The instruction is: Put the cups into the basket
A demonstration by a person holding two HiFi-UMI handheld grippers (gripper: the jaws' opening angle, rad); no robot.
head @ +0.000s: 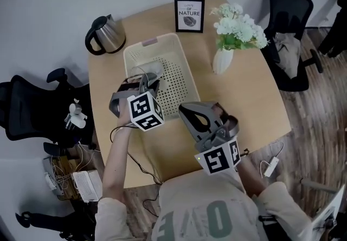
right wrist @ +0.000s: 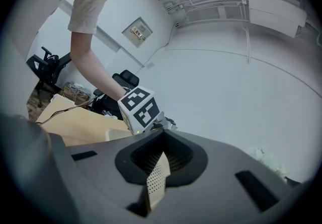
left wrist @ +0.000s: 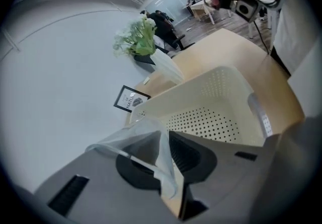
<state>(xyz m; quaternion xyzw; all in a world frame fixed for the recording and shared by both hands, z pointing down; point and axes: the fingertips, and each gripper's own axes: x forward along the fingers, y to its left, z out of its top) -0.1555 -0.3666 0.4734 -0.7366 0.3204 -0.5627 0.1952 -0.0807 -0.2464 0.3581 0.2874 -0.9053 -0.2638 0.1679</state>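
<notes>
1. My left gripper (left wrist: 166, 153) is pinched on the thin wall of a clear plastic cup (left wrist: 135, 140), rim up. It holds the cup at the near left edge of the basket (left wrist: 216, 92), I judge so the cup can be let down inside rather than dropped.
2. My right gripper (right wrist: 158, 165) is closed on a strip of perforated cream wall (right wrist: 157, 180). The head view puts its tips (head: 188, 111) at the basket's near right corner (head: 176, 110). I read this as steadying the light basket on the table (head: 244, 93) while the other gripper works (a guess from the pose).
3. The cup's base is hidden behind the left jaws, so I cannot say whether it touches the basket floor.
4. From the head view the cup (head: 150, 67) is only a pale smear, and I can make out no other cups, inside the basket or on the table.
</notes>
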